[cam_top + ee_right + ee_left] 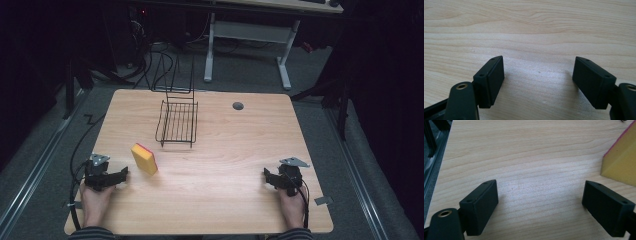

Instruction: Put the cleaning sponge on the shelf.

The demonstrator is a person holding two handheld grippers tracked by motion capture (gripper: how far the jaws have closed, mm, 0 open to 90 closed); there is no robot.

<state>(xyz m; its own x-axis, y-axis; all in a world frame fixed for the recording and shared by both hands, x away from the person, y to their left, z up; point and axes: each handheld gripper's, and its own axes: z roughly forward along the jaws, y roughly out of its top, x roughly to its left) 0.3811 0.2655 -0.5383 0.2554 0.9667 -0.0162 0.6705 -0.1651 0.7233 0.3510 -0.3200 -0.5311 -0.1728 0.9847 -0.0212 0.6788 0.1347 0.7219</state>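
The left gripper (121,175), a black two-jaw tool with a grey three-cornered plate on top, sits at the lower left of the high view in the person's left hand (95,200), which rests on the table near the bottom edge. Its jaws stand apart with nothing between them; in the left gripper view they rise from the two bottom corners with bare wood grain across the gap. The right gripper (266,176), black and of the same build, lies at the lower right of the high view in the right hand (291,202), with its jaws pointing toward the middle of the frame. Its jaws are likewise spread; the right gripper view shows plain table surface between the two black pads and no object touching them.

The yellow rectangular foam sponge with a pink-red scouring layer (144,158) stands tilted on the light wooden table (225,165), left of centre in the high view, just up and right of the left gripper's jaws and apart from them. In the left gripper view the sponge (621,162) fills the upper right corner, its pink-red edge running along the top of the yellow block, beyond the right-hand jaw and not touching it.

Above the sponge, in the upper middle of the high view, a dark wire rack with a tall looped back (176,120) stands on the table, well apart from both grippers. A small round grey hole cover (238,105) sits in the tabletop to the right of the rack.
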